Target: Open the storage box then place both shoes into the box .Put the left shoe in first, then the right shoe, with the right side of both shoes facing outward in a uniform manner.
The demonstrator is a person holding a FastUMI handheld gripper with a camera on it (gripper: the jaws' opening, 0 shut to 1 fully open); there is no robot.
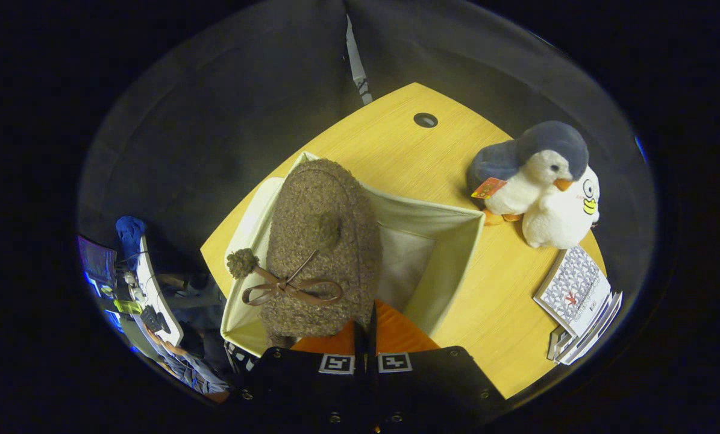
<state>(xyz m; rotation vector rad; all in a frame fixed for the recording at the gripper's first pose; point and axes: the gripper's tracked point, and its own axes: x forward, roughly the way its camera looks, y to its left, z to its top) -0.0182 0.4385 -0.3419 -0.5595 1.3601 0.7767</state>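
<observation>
Fingers [364, 328] pinching fuzzy brown shoe [323, 241]

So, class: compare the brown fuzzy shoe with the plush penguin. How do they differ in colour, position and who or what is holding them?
The shoe is brown all over; the penguin is grey and white with an orange beak. The shoe hangs over the open storage box; the penguin sits on the table beyond the box. The gripper, fingers closed together, holds the shoe; nothing holds the penguin. Both look soft and fuzzy.
</observation>
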